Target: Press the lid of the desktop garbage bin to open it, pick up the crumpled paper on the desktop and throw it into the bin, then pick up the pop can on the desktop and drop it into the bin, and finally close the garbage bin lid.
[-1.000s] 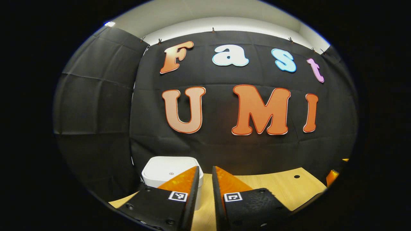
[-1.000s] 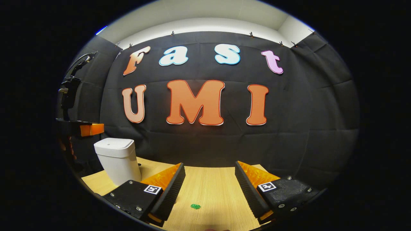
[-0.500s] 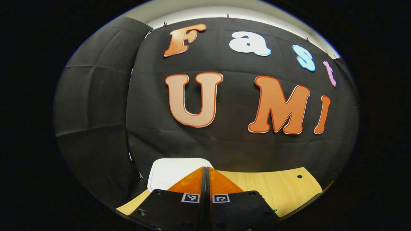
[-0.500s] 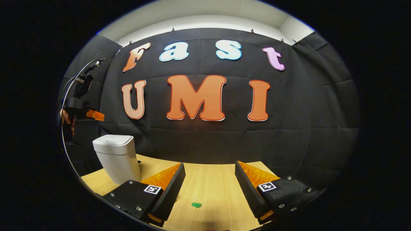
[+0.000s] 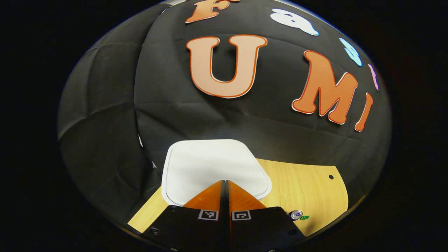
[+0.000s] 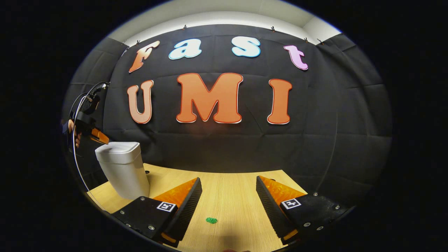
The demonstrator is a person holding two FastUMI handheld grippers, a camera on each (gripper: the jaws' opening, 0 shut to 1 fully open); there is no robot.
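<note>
Bin [image 6: 120, 168], white, stands at the left end of the wooden desktop [image 6: 227, 196] in the right gripper view, lid [image 5: 213, 168] down. Left gripper [image 5: 224, 183] has its fingers pressed together with nothing between them, tips over the near edge of the lid; contact cannot be confirmed. Beside that gripper, a pop can top [image 5: 296, 214] shows low on the desktop. Right gripper [image 6: 227, 189] holds its fingers wide apart, empty, above a small green mark [image 6: 211, 220].
</note>
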